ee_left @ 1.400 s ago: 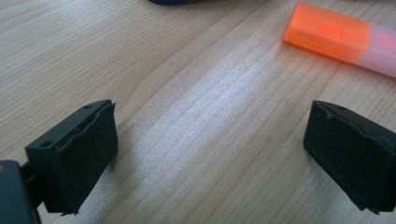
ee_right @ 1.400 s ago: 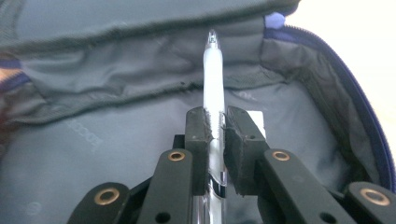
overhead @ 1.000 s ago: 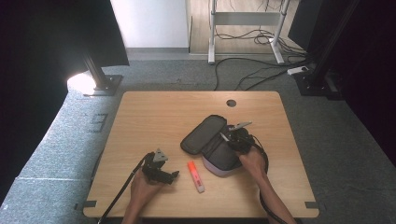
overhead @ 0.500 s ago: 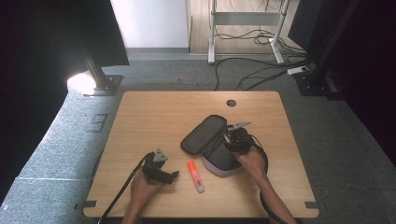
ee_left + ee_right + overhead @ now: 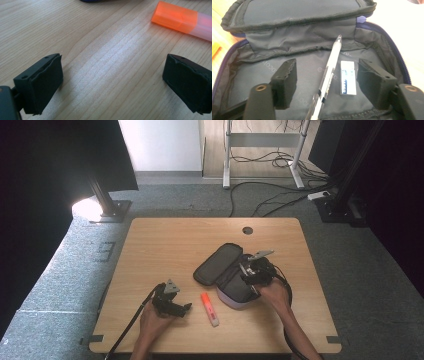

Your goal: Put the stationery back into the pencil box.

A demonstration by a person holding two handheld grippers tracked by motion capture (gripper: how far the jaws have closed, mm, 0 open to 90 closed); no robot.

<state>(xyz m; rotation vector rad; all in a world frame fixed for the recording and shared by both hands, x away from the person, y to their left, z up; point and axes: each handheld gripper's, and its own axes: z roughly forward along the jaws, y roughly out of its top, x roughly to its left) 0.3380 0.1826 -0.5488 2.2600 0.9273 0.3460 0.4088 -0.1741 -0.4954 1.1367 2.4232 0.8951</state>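
Note:
A dark pencil case (image 5: 220, 262) lies open in the middle of the table, its lid folded back. My right gripper (image 5: 250, 274) hangs over its inside. Its jaws have just been opening and stand apart; my right gripper (image 5: 329, 82) is open. A clear pen (image 5: 329, 72) lies loose on the lining between them, touching neither pad. A white eraser (image 5: 348, 77) rests beside it. My left gripper (image 5: 184, 308) sits on the table near the front left, open with bare wood between the jaws of my left gripper (image 5: 122, 82). An orange highlighter (image 5: 209, 309) lies just to its right, also seen as the highlighter (image 5: 182, 20).
The wooden table (image 5: 165, 245) has a round cable hole (image 5: 247, 230) at the back. Cables trail from both grippers toward the front edge. A lamp base (image 5: 107, 210) and desk legs stand on the grey floor beyond.

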